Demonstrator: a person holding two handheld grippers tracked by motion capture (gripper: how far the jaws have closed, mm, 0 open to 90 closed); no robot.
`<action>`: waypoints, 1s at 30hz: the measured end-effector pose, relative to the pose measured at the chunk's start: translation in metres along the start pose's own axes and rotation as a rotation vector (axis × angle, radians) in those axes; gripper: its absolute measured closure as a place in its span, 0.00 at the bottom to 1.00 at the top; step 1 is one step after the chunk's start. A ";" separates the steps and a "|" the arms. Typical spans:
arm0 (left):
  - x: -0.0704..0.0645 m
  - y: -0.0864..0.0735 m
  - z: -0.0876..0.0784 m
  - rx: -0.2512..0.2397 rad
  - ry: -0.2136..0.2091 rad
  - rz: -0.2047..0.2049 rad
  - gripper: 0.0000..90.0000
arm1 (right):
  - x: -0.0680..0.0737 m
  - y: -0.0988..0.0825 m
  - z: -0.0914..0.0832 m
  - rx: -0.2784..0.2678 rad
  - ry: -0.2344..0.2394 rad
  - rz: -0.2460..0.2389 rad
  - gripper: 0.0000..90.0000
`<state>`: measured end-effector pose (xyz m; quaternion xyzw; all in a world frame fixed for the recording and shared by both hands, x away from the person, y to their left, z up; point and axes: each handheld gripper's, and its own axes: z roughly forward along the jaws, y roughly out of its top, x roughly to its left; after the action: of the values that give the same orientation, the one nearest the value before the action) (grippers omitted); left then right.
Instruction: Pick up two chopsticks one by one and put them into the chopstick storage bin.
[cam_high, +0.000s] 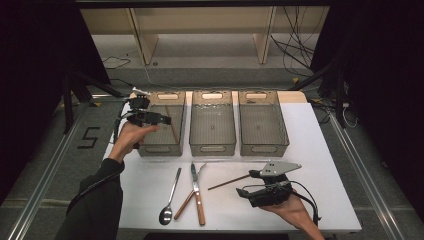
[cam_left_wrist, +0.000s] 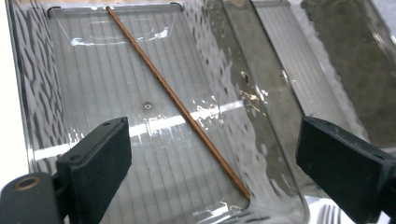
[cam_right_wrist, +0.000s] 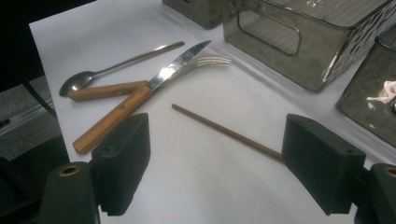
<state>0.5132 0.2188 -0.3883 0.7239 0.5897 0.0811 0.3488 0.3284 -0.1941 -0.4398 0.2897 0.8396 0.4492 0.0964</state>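
Over left bin (cam_high: 161, 124), left gripper (cam_high: 159, 119) held with jaws wide apart, nothing gripped; one brown chopstick (cam_left_wrist: 176, 103) seen lying diagonally inside that bin. Near table's front edge, right gripper (cam_high: 246, 192) held low, jaws spread wide, second chopstick (cam_right_wrist: 227, 132) lying on table (cam_high: 325, 165) between them, untouched. Middle bin (cam_high: 212, 122) and right bin (cam_high: 262, 122) noted alongside.
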 end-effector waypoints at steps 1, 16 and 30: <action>-0.001 -0.002 -0.002 -0.006 -0.005 0.001 0.11 | 0.000 0.000 0.000 0.002 -0.003 -0.003 0.27; -0.022 -0.046 -0.040 -0.127 -0.075 0.071 0.12 | -0.022 0.017 -0.006 0.108 -0.037 -0.091 0.28; -0.039 -0.121 -0.042 -0.222 -0.187 0.160 0.12 | -0.050 0.035 0.019 0.348 -0.003 -0.193 0.33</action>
<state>0.3834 0.2079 -0.4178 0.7300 0.4826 0.1053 0.4724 0.3911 -0.1946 -0.4269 0.2212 0.9283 0.2854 0.0888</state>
